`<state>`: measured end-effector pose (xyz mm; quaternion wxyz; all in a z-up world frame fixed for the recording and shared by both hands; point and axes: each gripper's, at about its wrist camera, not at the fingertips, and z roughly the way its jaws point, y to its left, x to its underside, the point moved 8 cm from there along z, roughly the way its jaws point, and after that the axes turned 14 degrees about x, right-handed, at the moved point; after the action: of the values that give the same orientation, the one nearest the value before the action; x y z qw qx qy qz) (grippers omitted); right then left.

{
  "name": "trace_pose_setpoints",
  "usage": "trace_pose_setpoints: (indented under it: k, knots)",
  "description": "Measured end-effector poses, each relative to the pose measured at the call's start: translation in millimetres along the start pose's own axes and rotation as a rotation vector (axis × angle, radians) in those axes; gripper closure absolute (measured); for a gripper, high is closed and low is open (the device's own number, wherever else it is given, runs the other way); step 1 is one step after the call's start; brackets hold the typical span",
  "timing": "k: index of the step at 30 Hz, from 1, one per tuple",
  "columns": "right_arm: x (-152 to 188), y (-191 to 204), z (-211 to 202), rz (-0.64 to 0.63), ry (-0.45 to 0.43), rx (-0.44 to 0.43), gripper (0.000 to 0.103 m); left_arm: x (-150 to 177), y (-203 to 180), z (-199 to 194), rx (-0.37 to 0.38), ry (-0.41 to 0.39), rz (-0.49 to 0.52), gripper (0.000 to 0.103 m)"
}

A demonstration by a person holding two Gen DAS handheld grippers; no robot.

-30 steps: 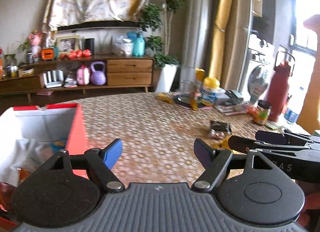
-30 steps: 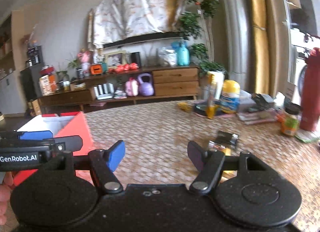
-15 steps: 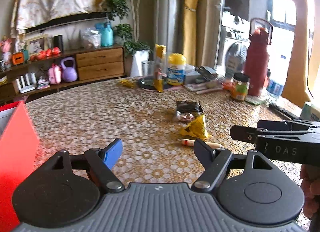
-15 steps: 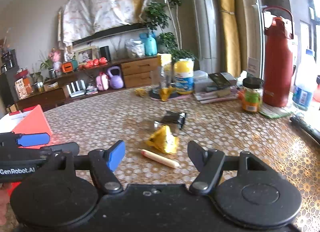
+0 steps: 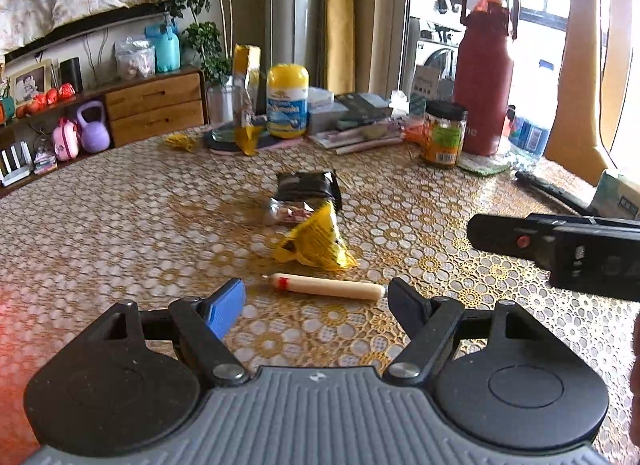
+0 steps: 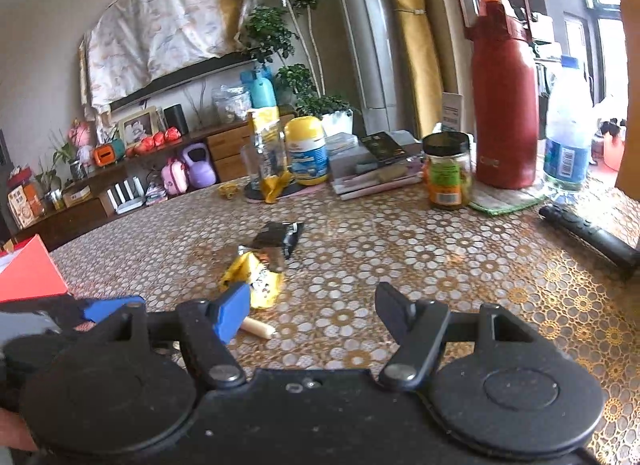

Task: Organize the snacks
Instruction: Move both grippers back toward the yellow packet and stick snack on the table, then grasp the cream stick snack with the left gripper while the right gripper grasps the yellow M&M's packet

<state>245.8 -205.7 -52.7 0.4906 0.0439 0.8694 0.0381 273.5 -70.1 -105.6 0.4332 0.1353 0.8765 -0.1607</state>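
Three snacks lie on the patterned tablecloth: a cream sausage stick [image 5: 326, 287], a crumpled yellow packet [image 5: 314, 241] behind it, and a black packet [image 5: 306, 195] further back. My left gripper [image 5: 316, 301] hangs open just short of the sausage stick, nothing between its fingers. In the right wrist view the yellow packet [image 6: 256, 275], the black packet [image 6: 280, 237] and one end of the sausage stick [image 6: 258, 328] lie ahead and to the left. My right gripper [image 6: 310, 307] is open and empty, above bare tablecloth.
A red box [image 6: 28, 275] stands at the left. Along the table's back are a yellow-lidded tub [image 5: 287, 101], a jar [image 5: 444, 139], a red flask [image 5: 484, 77], a water bottle [image 6: 568, 137] and stacked books [image 5: 360, 121]. A black remote [image 6: 588, 239] lies at the right.
Both grippers have swung right, away from the red box, and come down towards the snacks, which now lie close in front. Their jaws stayed equally wide.
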Motion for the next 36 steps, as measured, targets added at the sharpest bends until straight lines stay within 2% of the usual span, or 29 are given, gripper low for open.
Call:
trace_pose_setpoints:
  k: [4,13,17,18,19,20,22,24,28,30,36]
  knots:
    - [-1.3,-9.4,2.3,0.018,-0.002,-0.008,0.035,0.1,-4.8,16.7,-0.006,0.012,-0.026,0.025]
    - [-2.3,-20.9,7.0,0.050,0.001,-0.023,0.035,1.8,-3.4,43.1,-0.094,0.042,-0.075,0.024]
    - [-3.4,-22.7,7.9,0.059,-0.001,-0.033,0.035,2.4,-2.1,47.8,-0.109,0.036,-0.082,0.024]
    - [-3.5,-22.9,7.8,0.060,-0.001,-0.036,0.035,2.9,-1.7,47.6,-0.104,0.037,-0.087,0.027]
    - [-3.6,-22.7,7.7,0.060,-0.001,-0.039,0.035,3.2,-2.2,47.4,-0.084,0.034,-0.095,0.039]
    - [-3.6,-22.5,7.7,0.060,-0.002,-0.041,0.035,3.0,-3.7,46.8,-0.058,0.028,-0.100,0.046]
    - [-3.2,-22.1,7.7,0.061,-0.003,-0.043,0.035,2.1,-7.4,45.8,-0.045,0.023,-0.082,0.066]
    - [-2.5,-21.6,8.4,0.064,-0.001,-0.044,0.034,1.8,-9.1,45.6,-0.024,0.020,-0.086,0.072]
    - [-1.3,-19.6,8.5,0.066,0.005,-0.045,0.034,0.7,-8.3,43.7,-0.001,0.000,-0.095,0.094]
    - [-0.7,-18.4,8.7,0.064,0.004,-0.045,0.032,0.8,-8.0,42.1,0.014,-0.007,-0.102,0.100]
    - [-0.8,-12.9,13.1,0.054,0.011,-0.050,0.031,3.4,-3.9,37.4,0.002,0.006,-0.091,0.100]
